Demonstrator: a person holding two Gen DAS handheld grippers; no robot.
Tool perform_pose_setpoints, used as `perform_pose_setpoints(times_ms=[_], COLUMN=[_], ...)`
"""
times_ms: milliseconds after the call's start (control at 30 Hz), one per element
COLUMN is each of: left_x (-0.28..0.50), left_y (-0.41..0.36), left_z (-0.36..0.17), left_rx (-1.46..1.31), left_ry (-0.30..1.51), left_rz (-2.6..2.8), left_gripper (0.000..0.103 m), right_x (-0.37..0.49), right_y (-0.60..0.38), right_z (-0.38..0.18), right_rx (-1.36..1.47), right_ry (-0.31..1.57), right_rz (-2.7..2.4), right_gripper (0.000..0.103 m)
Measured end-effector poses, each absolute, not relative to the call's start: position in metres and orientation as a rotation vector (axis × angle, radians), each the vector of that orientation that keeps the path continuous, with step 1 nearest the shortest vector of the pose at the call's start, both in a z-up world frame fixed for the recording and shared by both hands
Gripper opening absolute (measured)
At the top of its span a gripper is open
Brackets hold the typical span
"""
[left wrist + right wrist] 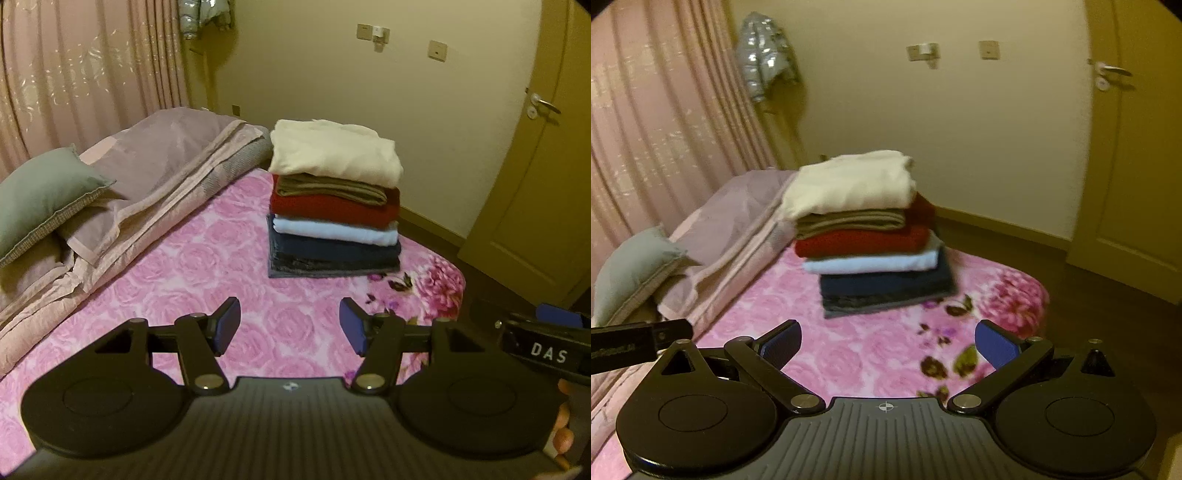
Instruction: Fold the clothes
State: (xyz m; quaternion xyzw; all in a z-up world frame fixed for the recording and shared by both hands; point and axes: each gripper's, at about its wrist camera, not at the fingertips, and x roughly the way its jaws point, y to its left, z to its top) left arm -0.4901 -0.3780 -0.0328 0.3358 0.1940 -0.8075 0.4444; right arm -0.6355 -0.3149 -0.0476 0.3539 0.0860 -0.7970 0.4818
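Both the left claw and right claw hang spread and empty short of the neat stack of folded clothes on the pink rose-patterned bed, so folding looks finished, and any next move would need a fresh garment, none visible.

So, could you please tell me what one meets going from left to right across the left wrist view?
Green pillow → folded quilt → stack of folded clothes → door.

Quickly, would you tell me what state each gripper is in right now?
Left gripper: open, holding nothing, above the pink blanket.
Right gripper: open, holding nothing.
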Motion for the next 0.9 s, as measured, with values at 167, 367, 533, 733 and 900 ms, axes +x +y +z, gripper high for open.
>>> perform_pose_setpoints(times_ms=[167, 367, 533, 733, 900], left_x=[-0.489, -0.490, -0.493, -0.502, -0.517], left_y=[-0.367, -0.366, -0.373, -0.390, -0.407], left_z=[-0.041, -0.056, -0.068, -0.077, -0.087], left_rx=[0.852, 0.888, 0.928, 0.947, 0.974], left_ry=[0.481, 0.499, 0.532, 0.565, 0.591], left_rz=[-2.012, -1.999, -1.978, -1.963, -1.950], left_gripper=[0.056, 0.056, 0.056, 0.056, 0.056], right_x=[-0.634, -0.630, -0.630, -0.641, -0.653], right_y=[-0.302, -0.303, -0.308, -0.325, -0.338], right_z=[-0.055, -0.066, -0.075, -0.081, -0.085], right_rx=[0.904, 0.930, 0.963, 0.999, 1.013], right_ry=[0.228, 0.261, 0.286, 0.329, 0.356], right_rz=[-1.949, -1.936, -1.911, -1.887, -1.879], right_gripper=[0.102, 0.102, 0.102, 0.102, 0.102])
